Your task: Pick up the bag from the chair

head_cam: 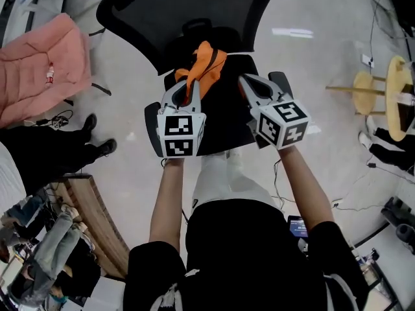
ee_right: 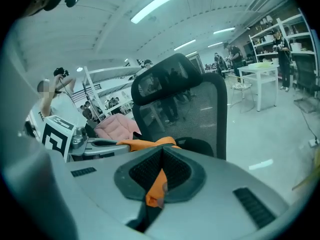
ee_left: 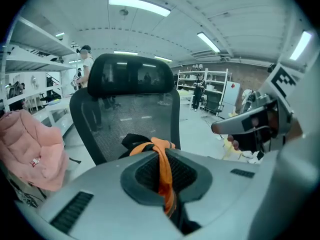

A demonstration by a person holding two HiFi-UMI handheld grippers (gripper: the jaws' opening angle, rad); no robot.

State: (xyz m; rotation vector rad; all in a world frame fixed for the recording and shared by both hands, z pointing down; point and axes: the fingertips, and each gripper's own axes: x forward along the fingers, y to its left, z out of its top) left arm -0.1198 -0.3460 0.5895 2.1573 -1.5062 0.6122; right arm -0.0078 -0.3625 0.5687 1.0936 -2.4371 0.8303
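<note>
A black bag with orange straps (head_cam: 206, 62) is at the black mesh office chair (head_cam: 188, 5), in front of its backrest. My left gripper (head_cam: 193, 88) is shut on one orange strap (ee_left: 163, 169), which runs down between its jaws. My right gripper (head_cam: 246, 83) is shut on another orange strap (ee_right: 159, 181), pinched in the same way. In the left gripper view the bag's black cloth (ee_left: 134, 140) shows just beyond the jaws, before the chair back (ee_left: 125, 104). In the right gripper view the straps (ee_right: 150, 143) stretch across to the left gripper (ee_right: 95, 146). The bag's body is mostly hidden.
A pink padded seat (head_cam: 39, 63) stands at the left, close to the chair. A person's dark legs and shoes (head_cam: 65, 144) are at the left edge. A wooden stool (head_cam: 389, 86) and cables lie on the floor at the right. A white table (ee_right: 260, 69) stands farther off.
</note>
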